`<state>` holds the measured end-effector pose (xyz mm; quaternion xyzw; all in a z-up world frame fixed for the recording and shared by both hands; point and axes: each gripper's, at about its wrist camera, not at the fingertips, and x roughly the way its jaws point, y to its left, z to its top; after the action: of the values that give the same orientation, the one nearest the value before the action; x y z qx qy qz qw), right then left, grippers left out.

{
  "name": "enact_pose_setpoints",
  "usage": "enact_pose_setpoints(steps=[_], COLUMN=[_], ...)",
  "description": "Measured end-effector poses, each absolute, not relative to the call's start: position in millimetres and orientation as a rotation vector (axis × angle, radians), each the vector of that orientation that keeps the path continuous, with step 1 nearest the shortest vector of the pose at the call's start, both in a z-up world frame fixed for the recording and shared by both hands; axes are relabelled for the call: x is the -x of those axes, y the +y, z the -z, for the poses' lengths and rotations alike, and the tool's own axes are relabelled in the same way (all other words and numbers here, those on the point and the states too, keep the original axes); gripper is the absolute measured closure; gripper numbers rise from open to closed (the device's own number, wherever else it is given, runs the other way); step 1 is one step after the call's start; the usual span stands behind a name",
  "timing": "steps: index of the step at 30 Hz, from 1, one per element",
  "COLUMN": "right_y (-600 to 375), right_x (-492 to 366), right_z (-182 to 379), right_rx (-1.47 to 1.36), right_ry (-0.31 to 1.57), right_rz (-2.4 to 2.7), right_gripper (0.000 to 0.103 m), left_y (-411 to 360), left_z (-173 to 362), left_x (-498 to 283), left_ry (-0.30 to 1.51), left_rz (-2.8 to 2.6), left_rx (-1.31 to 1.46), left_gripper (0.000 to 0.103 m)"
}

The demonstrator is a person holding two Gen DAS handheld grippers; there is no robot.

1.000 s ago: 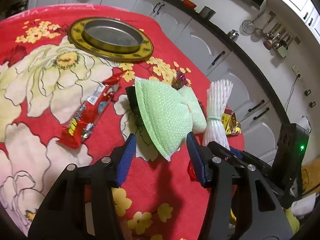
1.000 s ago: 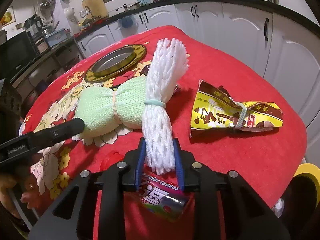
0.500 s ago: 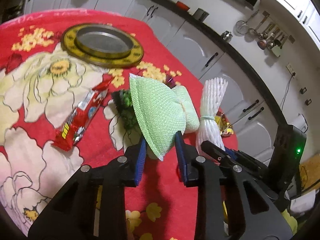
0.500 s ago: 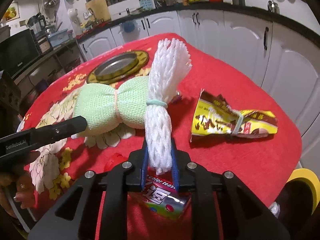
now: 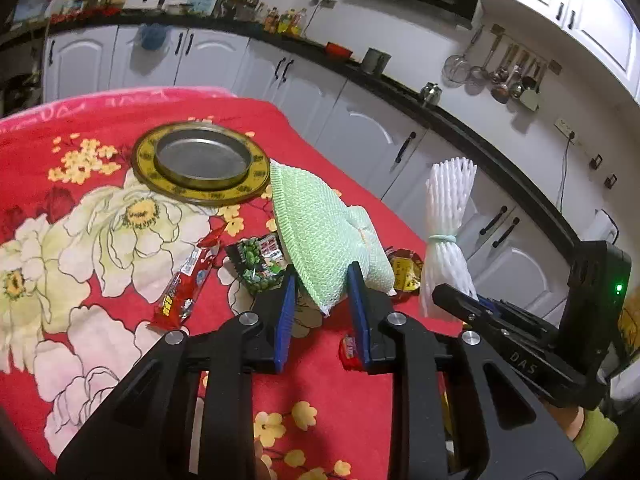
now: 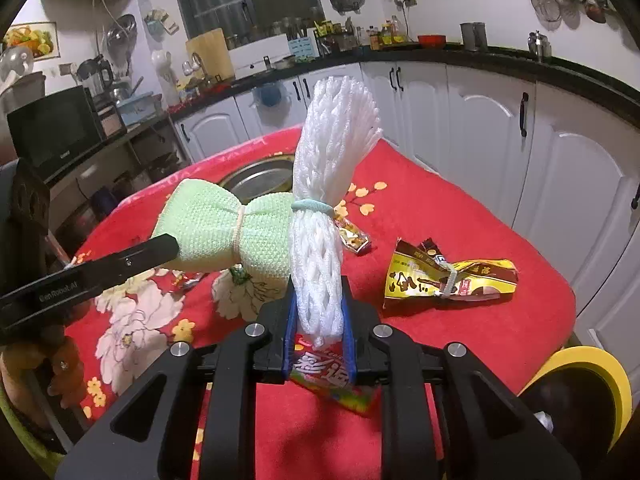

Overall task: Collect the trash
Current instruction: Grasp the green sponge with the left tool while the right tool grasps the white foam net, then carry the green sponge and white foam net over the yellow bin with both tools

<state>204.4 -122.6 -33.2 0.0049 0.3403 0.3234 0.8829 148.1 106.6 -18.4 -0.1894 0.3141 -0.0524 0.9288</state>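
My left gripper (image 5: pixel 322 292) is shut on the green foam net bundle (image 5: pixel 320 232) and holds it above the red floral tablecloth (image 5: pixel 80 248). My right gripper (image 6: pixel 318 320) is shut on the white foam net bundle (image 6: pixel 324 208), tied with a green band, and holds it upright above the table. The white bundle also shows in the left wrist view (image 5: pixel 446 236), the green one in the right wrist view (image 6: pixel 224 228). Loose wrappers lie on the cloth: a red one (image 5: pixel 186 284), a dark green one (image 5: pixel 260 260), a yellow-brown one (image 6: pixel 448 276) and a colourful candy packet (image 6: pixel 332 376).
A round metal tin lid with a gold rim (image 5: pixel 200 162) lies at the far side of the table. White kitchen cabinets (image 6: pixel 540 152) surround the table. A yellow-rimmed bin (image 6: pixel 580 392) stands at the right below the table edge.
My left gripper closed on the green bundle and lifted it. My right gripper tightened on the white bundle and raised it upright off the cloth.
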Motion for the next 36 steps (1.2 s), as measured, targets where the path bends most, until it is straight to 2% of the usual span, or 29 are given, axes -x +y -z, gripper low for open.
enact_pose_setpoints(steps=[36], right_y=[-241], right_x=[-135], right_z=[-7], right_rx=[-0.102], right_ry=[0.585], right_rz=[-0.533], right_gripper=[0.085], left_y=[20], left_z=[-13], left_x=[-119], left_ry=[0.556], left_rz=[0.238], left_rx=[0.262], left_gripper=[0.085])
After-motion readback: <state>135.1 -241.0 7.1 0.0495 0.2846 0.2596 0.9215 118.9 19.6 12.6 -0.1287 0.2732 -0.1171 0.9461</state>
